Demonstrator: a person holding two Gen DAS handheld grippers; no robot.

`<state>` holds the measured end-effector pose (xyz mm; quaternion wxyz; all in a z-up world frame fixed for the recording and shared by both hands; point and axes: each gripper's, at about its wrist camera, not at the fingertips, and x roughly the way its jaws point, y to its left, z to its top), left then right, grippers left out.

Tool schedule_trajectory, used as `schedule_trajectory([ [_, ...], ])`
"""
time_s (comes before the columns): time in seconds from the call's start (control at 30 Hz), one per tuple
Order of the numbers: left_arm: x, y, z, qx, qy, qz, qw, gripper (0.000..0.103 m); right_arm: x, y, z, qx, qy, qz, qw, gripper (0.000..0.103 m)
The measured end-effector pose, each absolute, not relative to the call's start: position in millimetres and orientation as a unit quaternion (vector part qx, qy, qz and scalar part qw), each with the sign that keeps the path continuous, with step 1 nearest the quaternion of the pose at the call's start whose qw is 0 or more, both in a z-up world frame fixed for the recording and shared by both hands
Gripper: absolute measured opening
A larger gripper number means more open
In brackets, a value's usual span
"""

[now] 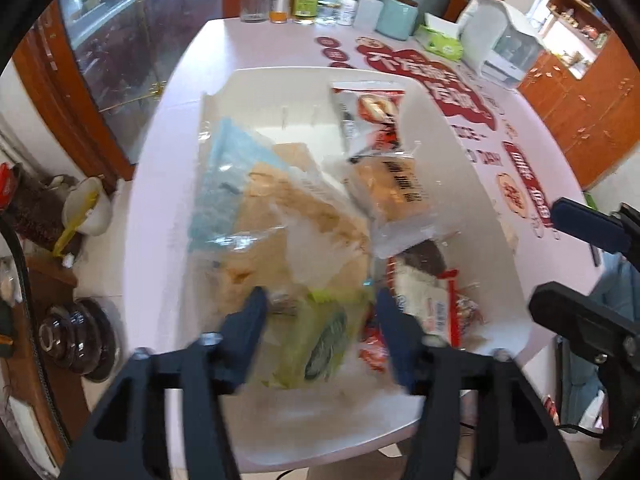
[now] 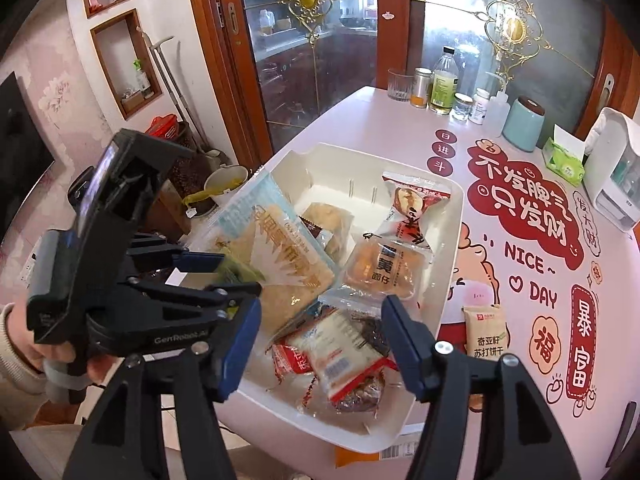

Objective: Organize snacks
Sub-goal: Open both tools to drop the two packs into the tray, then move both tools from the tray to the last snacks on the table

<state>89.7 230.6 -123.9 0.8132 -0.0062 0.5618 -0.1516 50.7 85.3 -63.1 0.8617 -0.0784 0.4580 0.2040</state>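
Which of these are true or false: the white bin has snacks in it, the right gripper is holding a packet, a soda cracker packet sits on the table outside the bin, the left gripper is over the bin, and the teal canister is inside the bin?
1. The white bin has snacks in it. True.
2. The right gripper is holding a packet. False: its jaws stand open with nothing between them.
3. A soda cracker packet lies on the table outside the bin. True.
4. The left gripper is over the bin. True: a green packet sits between its fingers.
5. The teal canister is inside the bin. False: it stands on the table at the far end, among bottles.
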Motion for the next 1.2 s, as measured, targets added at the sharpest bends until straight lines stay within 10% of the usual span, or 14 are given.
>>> schedule_trajectory([
  [0.2,86.7,205.0,-128.4,0.051,0.557,-0.152,0.815,0.09,52.8,80.5,-64.2,-0.07,0.46,0.196,0.863,0.063],
  [1.2,63.5,151.1,-89.9,0.019,0.542,-0.114,0.832,0.091,52.9,-17.6,-60.3,-0.061,0.459,0.158,0.872,0.063],
])
